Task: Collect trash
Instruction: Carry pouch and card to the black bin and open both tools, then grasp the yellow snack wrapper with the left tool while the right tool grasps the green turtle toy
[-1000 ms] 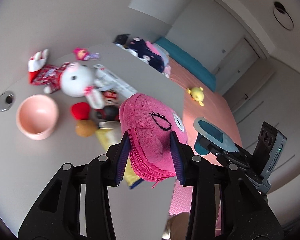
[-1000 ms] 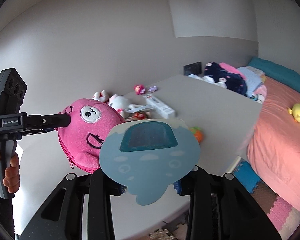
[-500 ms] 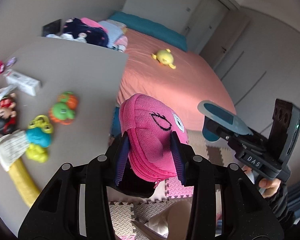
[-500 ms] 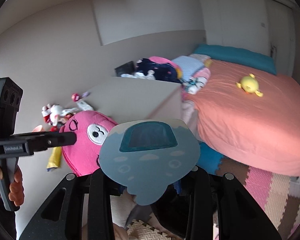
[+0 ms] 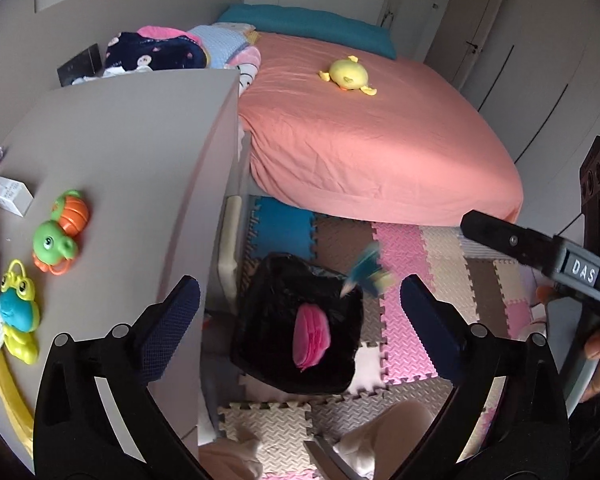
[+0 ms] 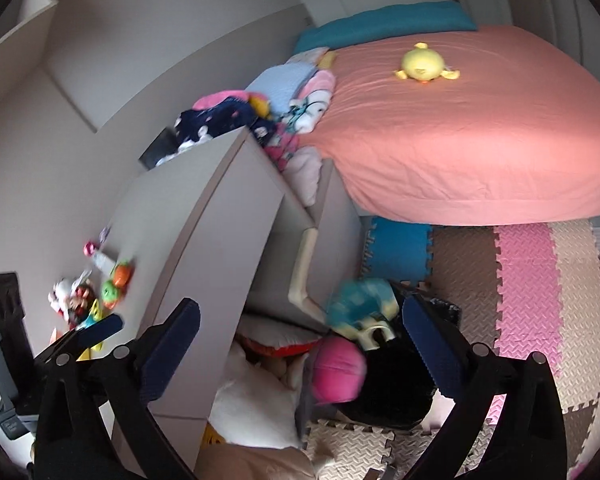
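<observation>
Left wrist view shows both the left gripper (image 5: 300,312) and right gripper (image 6: 300,336) wide open and empty above the black bin (image 5: 268,316) beside the desk edge (image 5: 204,200), with the pink pouch (image 5: 311,338) standing on end inside it.

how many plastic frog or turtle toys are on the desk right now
2 that I can make out: a green and orange turtle toy near the desk edge, and a yellow and blue frog toy just in front of it. More may lie beyond the left edge of view.

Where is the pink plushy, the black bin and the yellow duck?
pink plushy (image 5: 311,334), left wrist view, middle of its side.
black bin (image 5: 260,320), left wrist view, dark liner inside.
yellow duck (image 6: 422,65), right wrist view, its body.
</observation>
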The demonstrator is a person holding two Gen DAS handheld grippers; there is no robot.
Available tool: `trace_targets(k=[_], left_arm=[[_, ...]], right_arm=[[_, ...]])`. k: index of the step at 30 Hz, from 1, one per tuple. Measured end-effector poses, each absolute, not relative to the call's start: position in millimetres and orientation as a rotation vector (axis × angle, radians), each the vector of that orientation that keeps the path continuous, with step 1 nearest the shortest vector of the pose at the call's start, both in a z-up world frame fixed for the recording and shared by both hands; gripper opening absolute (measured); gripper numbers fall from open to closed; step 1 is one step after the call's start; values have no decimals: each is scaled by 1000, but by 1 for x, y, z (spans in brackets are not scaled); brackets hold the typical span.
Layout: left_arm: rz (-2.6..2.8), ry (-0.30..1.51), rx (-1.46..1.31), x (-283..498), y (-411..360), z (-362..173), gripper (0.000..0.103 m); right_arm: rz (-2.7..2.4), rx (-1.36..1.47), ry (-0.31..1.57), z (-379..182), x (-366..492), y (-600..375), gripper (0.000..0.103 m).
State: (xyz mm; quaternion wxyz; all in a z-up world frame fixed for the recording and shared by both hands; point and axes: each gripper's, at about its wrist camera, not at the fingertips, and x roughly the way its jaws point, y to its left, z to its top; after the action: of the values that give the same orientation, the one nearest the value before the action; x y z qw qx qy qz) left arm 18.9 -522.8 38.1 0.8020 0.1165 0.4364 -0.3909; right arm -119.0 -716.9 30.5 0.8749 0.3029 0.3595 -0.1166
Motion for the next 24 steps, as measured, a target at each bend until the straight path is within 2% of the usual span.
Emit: trace_targets(k=[14, 19, 24], left_arm=[[-784, 926, 237, 33, -500, 45, 97], [-727, 912, 223, 38, -471, 52, 97], [-608, 897, 225, 43, -430, 59, 97]], right_arm=[[-244, 597, 712, 39, -109, -705, 101], [-198, 462, 679, 53, -97, -672, 101], [-104, 451, 682, 61, -81, -642, 101]])
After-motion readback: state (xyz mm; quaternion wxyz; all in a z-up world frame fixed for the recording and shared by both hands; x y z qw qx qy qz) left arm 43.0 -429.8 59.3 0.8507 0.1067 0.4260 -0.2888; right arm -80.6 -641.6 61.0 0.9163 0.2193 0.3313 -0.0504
